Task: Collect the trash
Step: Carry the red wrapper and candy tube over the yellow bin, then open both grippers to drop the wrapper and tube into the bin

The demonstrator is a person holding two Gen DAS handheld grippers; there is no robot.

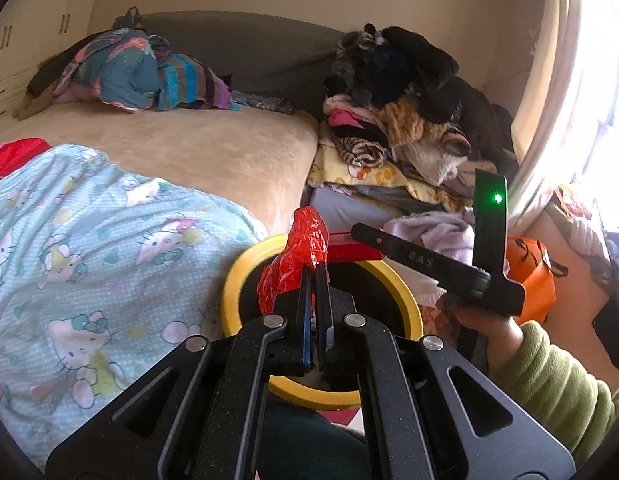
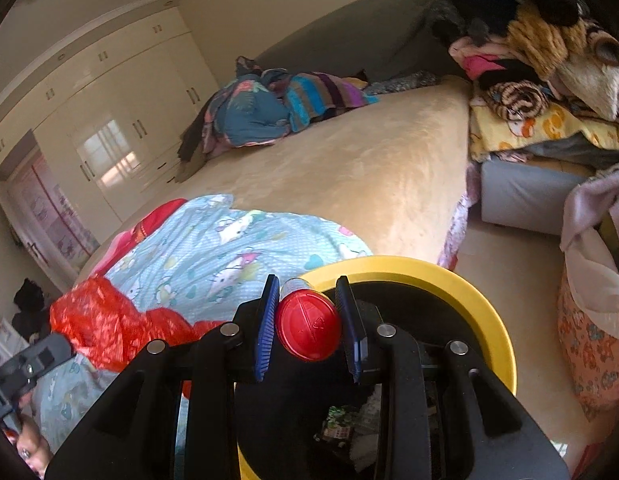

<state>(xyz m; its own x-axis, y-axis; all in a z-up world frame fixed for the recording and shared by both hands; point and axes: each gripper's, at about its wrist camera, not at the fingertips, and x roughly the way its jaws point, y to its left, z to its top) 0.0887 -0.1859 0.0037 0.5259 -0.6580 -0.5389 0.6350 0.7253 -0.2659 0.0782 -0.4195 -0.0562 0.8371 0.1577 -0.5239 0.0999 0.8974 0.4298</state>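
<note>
— What have the left tongs (image 1: 314,270) got?

— A crumpled red plastic bag (image 1: 299,252). The jaws are pressed right together on it, and the bag sticks up above the tips, with more of it bunched down their left side.

— Where is that, in the room?

— Over the yellow-rimmed bin (image 1: 245,276), which stands on the floor against the side of the bed (image 1: 213,148). From the left wrist view the bag hangs just above the near-left part of the rim.

— And the right tongs (image 2: 309,322)?

— Closed narrow on a small bottle with a red cap (image 2: 308,330). The blue pads (image 2: 266,330) press on either side of it, cap end facing the camera, the clear body pointing away. It sits above the bin's opening, close to the rim on the bed side.

— Anything in the bin?

— It has a black liner, and the right wrist view shows some wrappers and paper (image 2: 349,428) at the bottom. I can't tell exactly what they are.

— What lies around it?

— A light blue cartoon-cat blanket (image 1: 89,248) on the near end of the bed, touching the bin's side. A heap of clothes (image 1: 125,72) at the far end, and another pile (image 1: 405,112) to the right. The hand in a green sleeve (image 1: 549,380) holds the right tongs.
</note>
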